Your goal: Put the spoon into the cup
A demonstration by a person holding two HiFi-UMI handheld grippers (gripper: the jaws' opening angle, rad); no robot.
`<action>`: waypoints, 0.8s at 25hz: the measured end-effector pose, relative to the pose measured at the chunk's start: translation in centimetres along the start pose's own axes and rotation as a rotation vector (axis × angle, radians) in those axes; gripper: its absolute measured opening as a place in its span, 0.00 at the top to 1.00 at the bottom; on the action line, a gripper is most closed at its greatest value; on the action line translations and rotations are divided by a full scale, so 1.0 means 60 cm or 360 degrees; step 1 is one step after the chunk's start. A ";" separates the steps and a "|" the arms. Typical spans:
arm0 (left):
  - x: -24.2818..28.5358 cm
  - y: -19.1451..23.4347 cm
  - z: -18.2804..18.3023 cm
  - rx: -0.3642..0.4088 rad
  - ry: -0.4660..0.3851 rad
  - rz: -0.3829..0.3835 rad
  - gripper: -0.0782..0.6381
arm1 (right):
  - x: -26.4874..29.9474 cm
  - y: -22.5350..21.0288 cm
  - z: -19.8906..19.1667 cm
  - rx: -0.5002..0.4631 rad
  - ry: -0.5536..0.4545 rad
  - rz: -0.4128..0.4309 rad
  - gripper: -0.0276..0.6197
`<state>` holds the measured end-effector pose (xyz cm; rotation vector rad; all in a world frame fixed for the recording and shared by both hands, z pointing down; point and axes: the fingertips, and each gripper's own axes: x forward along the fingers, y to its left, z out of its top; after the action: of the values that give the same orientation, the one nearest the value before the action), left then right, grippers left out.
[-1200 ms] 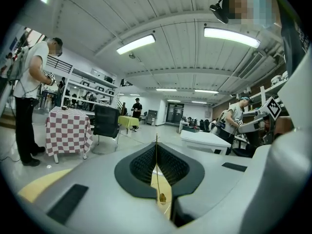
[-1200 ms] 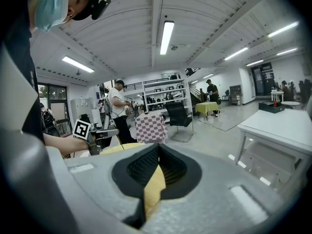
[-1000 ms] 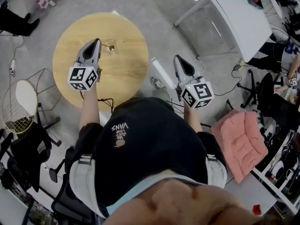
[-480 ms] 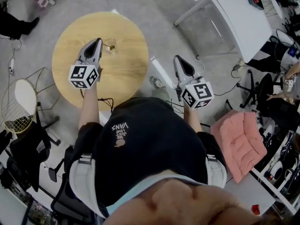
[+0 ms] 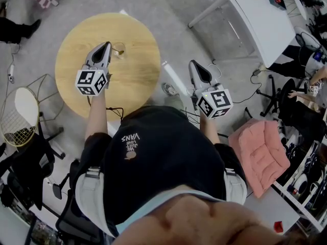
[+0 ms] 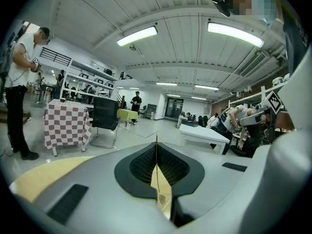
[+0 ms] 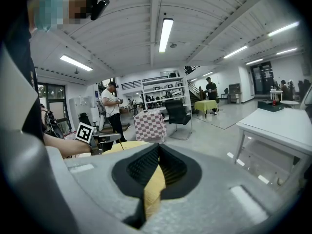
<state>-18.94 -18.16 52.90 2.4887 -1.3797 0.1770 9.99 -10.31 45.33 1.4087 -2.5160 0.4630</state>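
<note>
A person stood over a round wooden table (image 5: 134,78), seen from above, with a two-jaw gripper in each hand.

The left gripper (image 5: 106,46) was held out over the table top. In the left gripper view its jaws were pressed narrow, nipping the thin gold handle of the spoon (image 6: 156,140). The handle ran along the seam between the jaws and poked out a little past their tips. The small glass cup (image 5: 120,49) stood on the table just beyond those tips and slightly to their right. From above it was too small to tell whether the spoon's end reached inside the cup. The left gripper's marker cube (image 5: 92,82) sat behind the jaws, nearer the person's body.

The right gripper (image 5: 196,64) was held off the table's edge, over the grey floor, well to the right of the left gripper and of the cup. In the right gripper view its jaws (image 7: 157,149) were closed together with nothing between them. Its marker cube (image 5: 215,103) sat behind the jaws. Off to this gripper's left, that view showed the left gripper's cube (image 7: 85,131) and the table's yellow edge.

A pink cushion (image 5: 259,154) lay behind and to the right of the right gripper. A white table (image 5: 265,22) stood ahead of it to the right.
</note>
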 end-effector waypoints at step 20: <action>0.015 -0.001 -0.036 -0.0005 0.0071 -0.0008 0.89 | -0.007 -0.002 -0.002 -0.0001 -0.0002 -0.0009 0.96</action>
<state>-18.36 -18.18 55.14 2.4702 -1.3549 0.2281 10.31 -10.01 45.33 1.4156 -2.5121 0.4603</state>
